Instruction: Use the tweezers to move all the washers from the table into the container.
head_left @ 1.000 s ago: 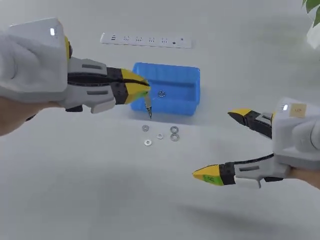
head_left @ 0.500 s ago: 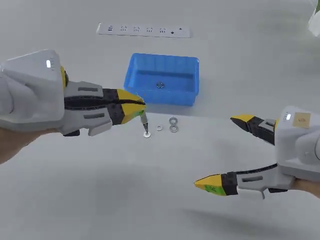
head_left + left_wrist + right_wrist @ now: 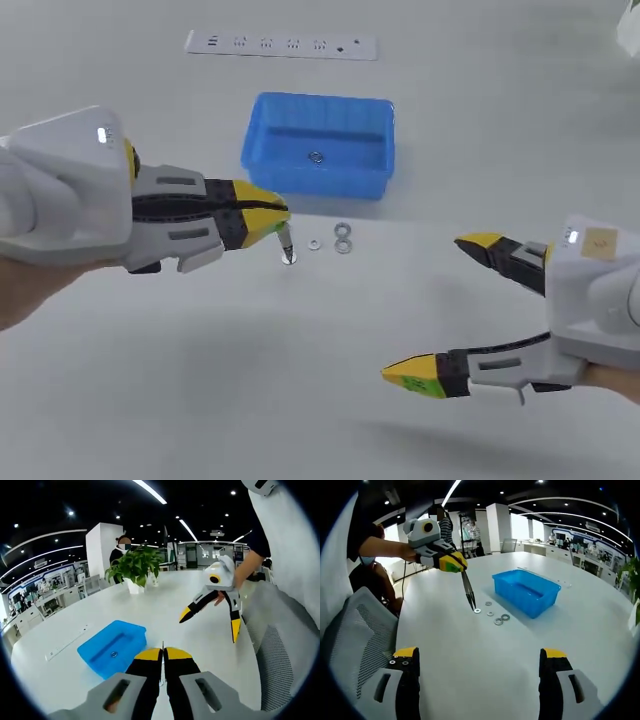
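My left gripper is shut on a pair of thin metal tweezers that point down at the table. Their tips rest at one washer on the table, the leftmost of several. The other washers lie just right of it, in front of the blue container. One washer lies inside the container. In the right gripper view the tweezers touch a washer. My right gripper hangs open and holds nothing, nearer to me and right of the washers.
A white power strip lies behind the container. The table is white and bare around the washers. In the left gripper view a potted plant stands at the table's far end, and a person stands behind it.
My left gripper has come down from the container's front wall with the tweezers, whose tips now sit at a washer on the table. The right gripper has hardly moved.
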